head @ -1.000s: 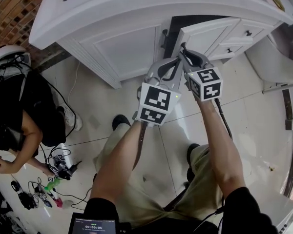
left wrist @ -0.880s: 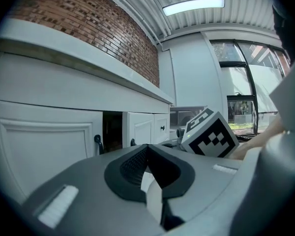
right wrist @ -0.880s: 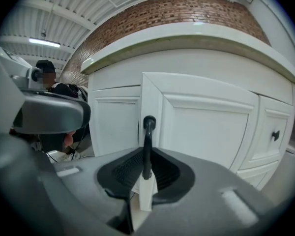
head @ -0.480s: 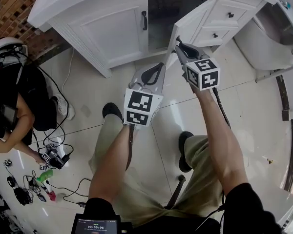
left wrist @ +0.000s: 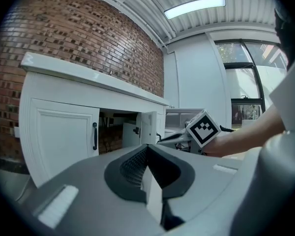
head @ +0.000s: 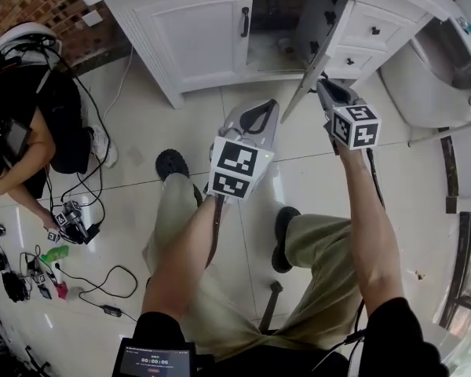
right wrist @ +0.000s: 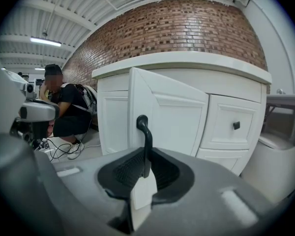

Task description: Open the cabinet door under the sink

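Observation:
The white cabinet under the sink has two doors. Its left door is closed, with a black handle. The right door stands swung out toward me. My right gripper is shut on that door's black handle; its jaws have just been closing with the handle between them. In the right gripper view the handle runs down into the right gripper. My left gripper hovers apart from the cabinet, in front of the opening. In its own view the left gripper is shut, with nothing in it.
Two drawers sit right of the open door. A white toilet stands at the far right. A person crouches at the left among cables and gear on the tiled floor. My own shoes stand below the grippers.
The right door has swung from barely ajar to wide open. Both grippers have drawn back from the cabinet, the right one keeping hold of the handle.

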Demonstrator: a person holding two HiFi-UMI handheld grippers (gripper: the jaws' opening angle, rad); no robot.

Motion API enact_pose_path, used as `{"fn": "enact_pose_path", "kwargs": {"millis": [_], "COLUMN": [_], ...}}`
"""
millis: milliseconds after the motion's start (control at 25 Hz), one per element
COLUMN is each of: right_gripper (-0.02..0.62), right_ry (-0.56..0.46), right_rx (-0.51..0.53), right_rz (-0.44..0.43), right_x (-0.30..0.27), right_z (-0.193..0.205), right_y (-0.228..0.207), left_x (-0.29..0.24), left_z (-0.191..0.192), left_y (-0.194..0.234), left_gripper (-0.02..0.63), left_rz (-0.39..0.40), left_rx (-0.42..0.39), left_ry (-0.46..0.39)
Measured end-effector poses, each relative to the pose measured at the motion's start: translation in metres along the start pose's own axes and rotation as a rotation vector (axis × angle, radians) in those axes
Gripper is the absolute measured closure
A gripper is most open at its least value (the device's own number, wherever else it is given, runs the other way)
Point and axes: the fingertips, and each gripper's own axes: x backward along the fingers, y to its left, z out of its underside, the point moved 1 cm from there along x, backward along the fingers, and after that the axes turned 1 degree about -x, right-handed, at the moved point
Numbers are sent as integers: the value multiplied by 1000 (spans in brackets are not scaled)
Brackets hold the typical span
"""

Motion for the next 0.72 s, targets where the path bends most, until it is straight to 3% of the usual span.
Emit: {"fn": "enact_pose_path", "kwargs": {"millis": [720], "right_gripper": [586], "right_ry": [-18], "right_rx": [-68], "right_rz": [128], "right_x": [58], "right_z": [34], "right_y": [-89], "left_x": [3], "left_z": [14], "left_y": [-21], "left_gripper": [589], "left_rz": [-57], "left_rx": [118], "left_ry": [22]}}
